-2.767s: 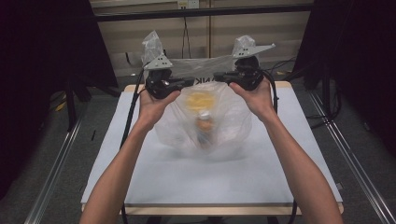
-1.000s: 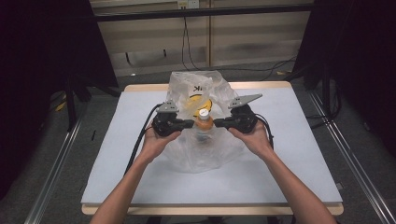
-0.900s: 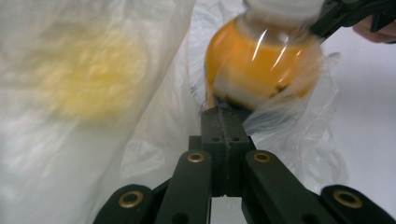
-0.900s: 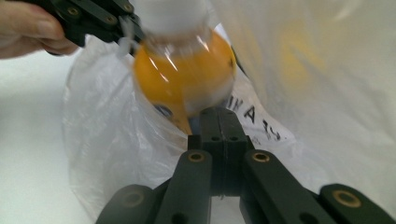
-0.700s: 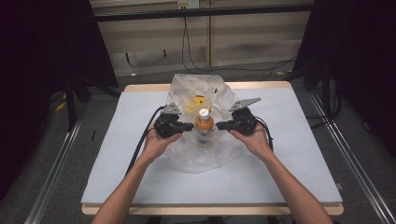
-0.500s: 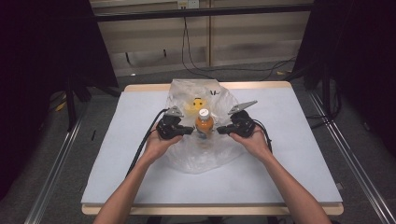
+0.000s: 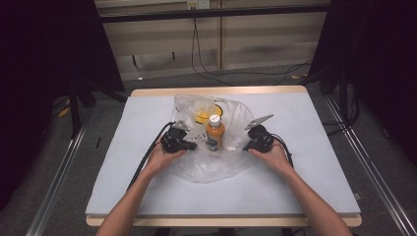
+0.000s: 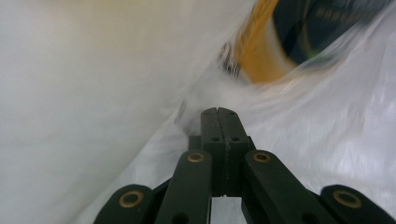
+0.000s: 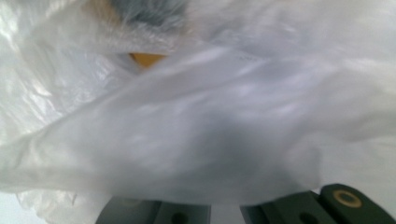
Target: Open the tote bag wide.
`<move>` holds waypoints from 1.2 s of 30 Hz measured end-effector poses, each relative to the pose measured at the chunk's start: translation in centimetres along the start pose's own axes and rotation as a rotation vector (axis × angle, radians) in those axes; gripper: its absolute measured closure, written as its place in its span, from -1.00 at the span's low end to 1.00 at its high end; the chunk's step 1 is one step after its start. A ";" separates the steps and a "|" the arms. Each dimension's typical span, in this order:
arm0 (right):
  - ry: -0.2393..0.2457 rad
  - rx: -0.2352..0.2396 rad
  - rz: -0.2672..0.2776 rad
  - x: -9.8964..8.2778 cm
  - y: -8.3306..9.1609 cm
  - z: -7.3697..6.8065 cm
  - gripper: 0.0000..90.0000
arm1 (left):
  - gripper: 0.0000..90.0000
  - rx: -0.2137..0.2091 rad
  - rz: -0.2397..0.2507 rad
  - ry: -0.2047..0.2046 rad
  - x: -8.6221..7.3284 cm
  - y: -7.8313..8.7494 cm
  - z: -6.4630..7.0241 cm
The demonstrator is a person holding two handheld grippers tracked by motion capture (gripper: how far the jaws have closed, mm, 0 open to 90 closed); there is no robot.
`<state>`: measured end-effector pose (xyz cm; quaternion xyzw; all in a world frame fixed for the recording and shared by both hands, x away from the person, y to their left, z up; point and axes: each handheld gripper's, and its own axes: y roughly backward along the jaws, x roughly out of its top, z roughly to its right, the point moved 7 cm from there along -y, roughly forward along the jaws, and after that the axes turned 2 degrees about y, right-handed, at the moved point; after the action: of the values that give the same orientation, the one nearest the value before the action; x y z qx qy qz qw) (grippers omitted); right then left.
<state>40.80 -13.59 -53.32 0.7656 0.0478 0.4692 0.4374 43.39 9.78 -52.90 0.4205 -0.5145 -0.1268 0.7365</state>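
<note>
Now | both jaws pinched shut on clear plastic bag [image 7: 211, 162] sides | thin, limp, slippery; orange bottle [image 7: 215, 132] weighs middle | grip bunched edges

Bright, evenly lit table, dark surroundings; both gripper views blurred, washed-out.

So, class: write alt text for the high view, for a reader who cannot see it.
A person's two hand-held grippers, left gripper and right gripper, grip opposite sides of a clear plastic bag on a white table. An orange bottle with a white cap stands upright inside the bag.
</note>
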 end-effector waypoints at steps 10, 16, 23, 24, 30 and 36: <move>-0.004 0.009 -0.009 -2.7 2.5 -0.3 1.00 | 1.00 -0.008 -0.044 -0.015 -2.0 1.8 0.4; 0.004 0.020 -0.021 -3.7 3.4 -1.0 1.00 | 1.00 -0.027 -0.040 -0.024 -3.2 2.9 1.0; 0.006 -0.005 0.011 -3.9 3.5 -1.1 1.00 | 1.00 -0.042 0.022 0.000 -4.0 3.3 1.4; 0.012 -0.004 0.019 -3.8 3.5 -1.2 1.00 | 1.00 -0.043 0.036 0.004 -4.0 3.3 1.4; -0.001 0.039 0.110 -3.4 5.2 -2.0 1.00 | 1.00 -0.073 0.125 0.023 -3.3 4.8 1.6; -0.002 0.058 0.229 -3.3 8.0 -3.3 1.00 | 1.00 -0.071 0.154 0.019 -2.9 5.3 2.2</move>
<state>33.73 -17.98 -49.25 0.7789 -0.0267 0.5139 0.3586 38.95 13.73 -50.56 0.3544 -0.5335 -0.0838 0.7634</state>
